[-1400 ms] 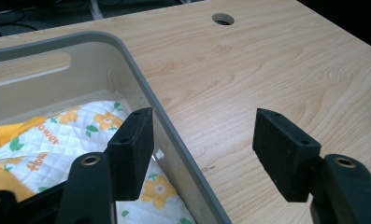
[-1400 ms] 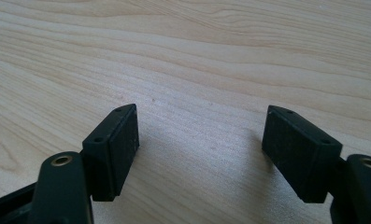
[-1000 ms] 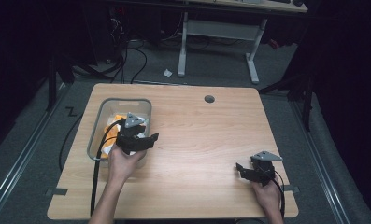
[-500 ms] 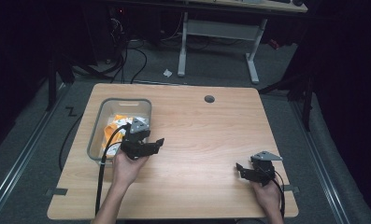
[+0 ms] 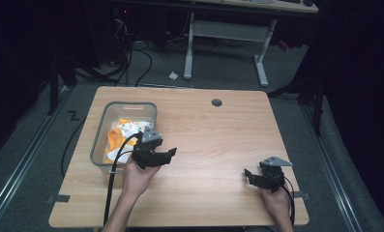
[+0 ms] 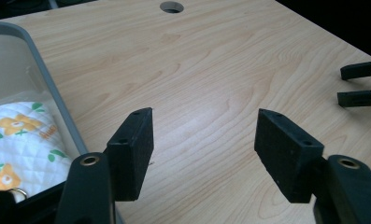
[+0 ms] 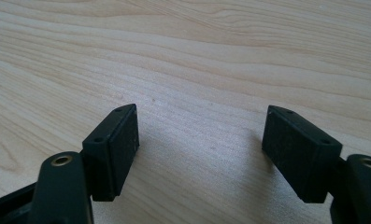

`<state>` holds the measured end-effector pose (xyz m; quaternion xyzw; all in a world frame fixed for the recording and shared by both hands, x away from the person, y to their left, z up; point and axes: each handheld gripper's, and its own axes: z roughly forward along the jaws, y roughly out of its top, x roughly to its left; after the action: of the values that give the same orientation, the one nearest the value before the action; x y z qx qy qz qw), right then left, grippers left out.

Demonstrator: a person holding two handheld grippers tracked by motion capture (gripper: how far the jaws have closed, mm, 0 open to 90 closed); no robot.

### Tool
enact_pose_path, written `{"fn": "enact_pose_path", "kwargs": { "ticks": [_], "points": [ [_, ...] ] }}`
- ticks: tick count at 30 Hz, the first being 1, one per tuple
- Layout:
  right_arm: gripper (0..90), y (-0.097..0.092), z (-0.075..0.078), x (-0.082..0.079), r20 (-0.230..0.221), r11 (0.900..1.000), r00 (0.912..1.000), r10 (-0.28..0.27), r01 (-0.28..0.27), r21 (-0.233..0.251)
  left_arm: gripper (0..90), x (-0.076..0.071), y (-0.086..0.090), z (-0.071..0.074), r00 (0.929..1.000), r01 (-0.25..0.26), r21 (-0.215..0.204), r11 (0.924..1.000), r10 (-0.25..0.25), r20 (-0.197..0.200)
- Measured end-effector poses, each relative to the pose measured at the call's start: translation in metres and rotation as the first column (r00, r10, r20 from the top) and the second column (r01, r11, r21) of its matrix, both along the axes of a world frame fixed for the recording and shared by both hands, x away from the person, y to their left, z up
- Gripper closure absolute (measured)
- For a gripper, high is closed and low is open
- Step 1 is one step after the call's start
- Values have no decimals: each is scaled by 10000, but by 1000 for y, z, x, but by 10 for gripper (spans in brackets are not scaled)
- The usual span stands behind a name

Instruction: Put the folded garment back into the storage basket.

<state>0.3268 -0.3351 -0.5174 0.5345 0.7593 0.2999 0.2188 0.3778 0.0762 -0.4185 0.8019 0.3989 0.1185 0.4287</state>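
**Left jaws empty beside bin; cloth lies behind and to their left**

Landmark taken as the grey plastic bin [image 5: 124,137] at the table's [image 5: 218,140] left side; a white quilted cloth with orange flowers [image 6: 19,135] is seen crumpled inside it, no clear long axis readable. The left gripper [image 5: 166,155] is held just off the bin's right wall, jaws spread wide, nothing between them, pointed away from the bin across bare wood; the cloth is thus placed behind and left of its jaws. The right gripper [image 5: 250,175] is parked well right of the bin, jaws likewise released and empty, low over the tabletop. Judgement: the left hand is much nearer; any re-grasp would require swinging back over the rim.
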Motion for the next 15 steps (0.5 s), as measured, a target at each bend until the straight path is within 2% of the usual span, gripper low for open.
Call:
{"fn": "enact_pose_path", "kwargs": {
  "ticks": [15],
  "points": [
    [275,0,0,0,5,10000,10000,5,-5,-1,378,-3,-12,-5,9993,358,-289,9989,-360,-74]
  ]
}}
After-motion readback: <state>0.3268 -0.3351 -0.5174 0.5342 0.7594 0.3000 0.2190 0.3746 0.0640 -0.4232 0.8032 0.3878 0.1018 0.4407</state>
